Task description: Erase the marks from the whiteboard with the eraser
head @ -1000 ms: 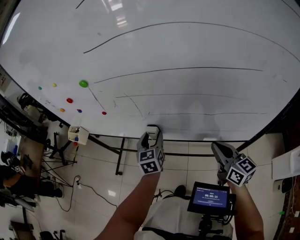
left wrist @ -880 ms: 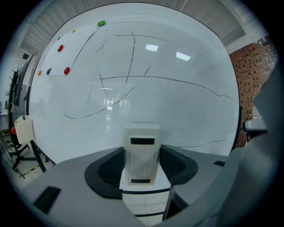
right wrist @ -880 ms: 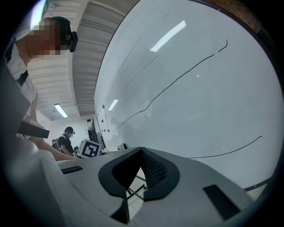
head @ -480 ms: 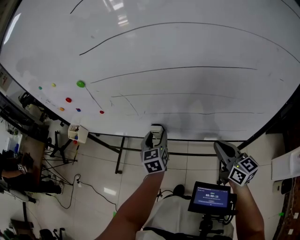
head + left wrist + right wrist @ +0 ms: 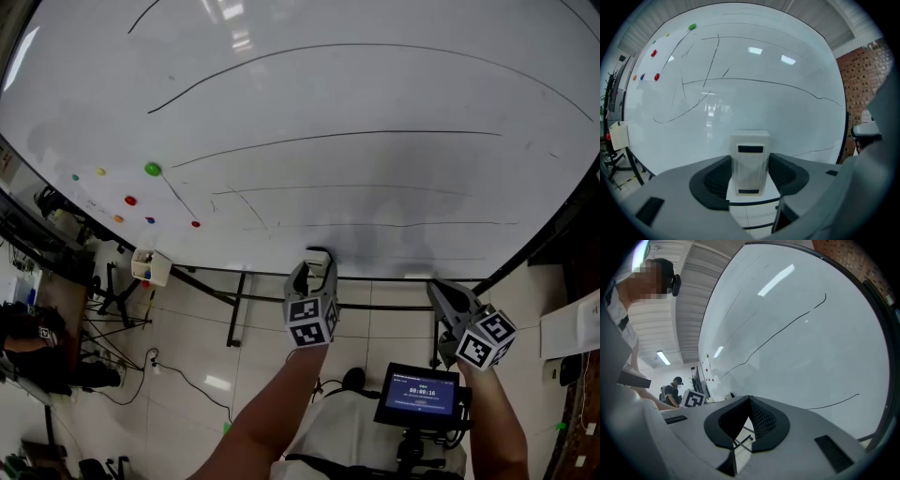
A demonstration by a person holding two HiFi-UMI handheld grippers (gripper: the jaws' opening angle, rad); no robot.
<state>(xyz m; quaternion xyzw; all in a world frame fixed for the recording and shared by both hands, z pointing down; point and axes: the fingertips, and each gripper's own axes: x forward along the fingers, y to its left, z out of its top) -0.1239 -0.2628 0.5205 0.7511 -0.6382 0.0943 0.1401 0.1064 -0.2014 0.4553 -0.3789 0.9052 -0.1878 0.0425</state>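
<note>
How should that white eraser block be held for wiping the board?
By its two long sides, coming from its rear end, as the left gripper holds the eraser now. The block is narrow and straight-sided, so the jaws clamp on flat faces, and its far end sticks out free toward the whiteboard.
</note>
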